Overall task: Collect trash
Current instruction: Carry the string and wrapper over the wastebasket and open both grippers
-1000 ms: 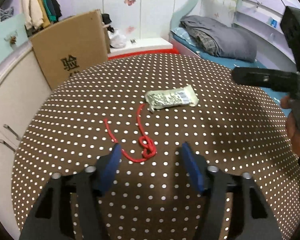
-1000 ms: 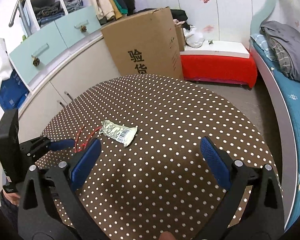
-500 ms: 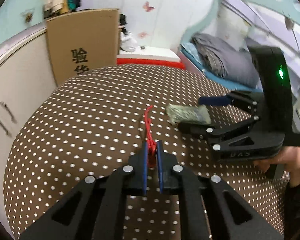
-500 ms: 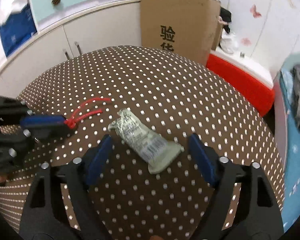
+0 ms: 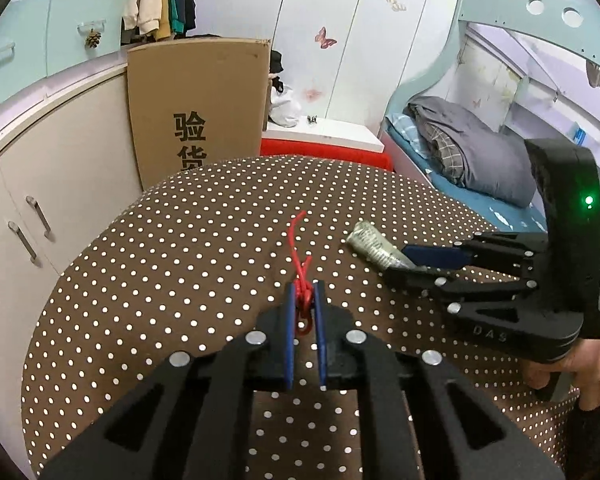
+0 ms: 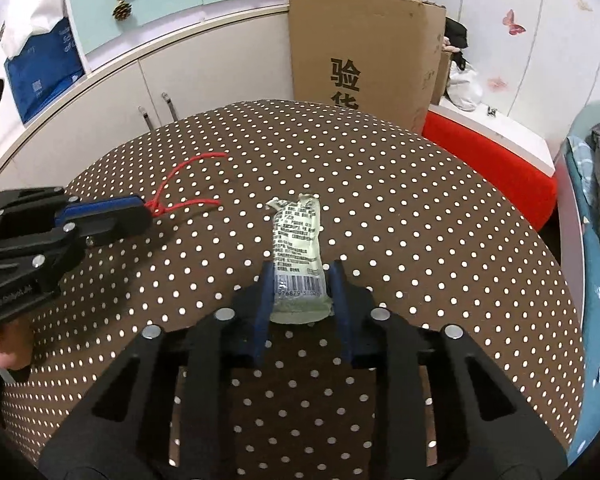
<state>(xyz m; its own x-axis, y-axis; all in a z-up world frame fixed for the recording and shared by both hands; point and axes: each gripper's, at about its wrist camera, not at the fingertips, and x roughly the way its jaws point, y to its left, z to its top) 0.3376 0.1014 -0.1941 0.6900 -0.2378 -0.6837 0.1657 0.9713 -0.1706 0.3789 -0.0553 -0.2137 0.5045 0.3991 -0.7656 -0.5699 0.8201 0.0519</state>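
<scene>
1. Left gripper (image 5: 304,308): clenched on the knotted part of the red cord (image 5: 300,276). The knot sits between the blue pads; two loose tails run out toward the far side and lie on the polka-dot tablecloth (image 5: 180,248). Grip is at the bulkiest point, which I judge the soundest place to hold a thin cord.

2. Right gripper (image 6: 300,300): its jaws are closing around the barcode end of the green snack wrapper (image 6: 298,248). The pads stand against both long edges of the wrapper; I cannot tell whether they press on it. The wrapper lies flat near the table's middle, its torn end pointing to the far side.

3. Advice for the right side: let the close finish before any lift. The wrapper is thin and crinkled, so it is likely to buckle upward between the pads; a bunched fold should hold better than a flat sheet.

4. Advice for the left side: lift straight up so the tails trail free and do not drag toward the wrapper.

5. Clearance: the two grippers work near each other, cord to the left, wrapper to the right. Keep them apart on the rise.

6. No bin or trash bag is in view; the drop point cannot be confirmed.
</scene>
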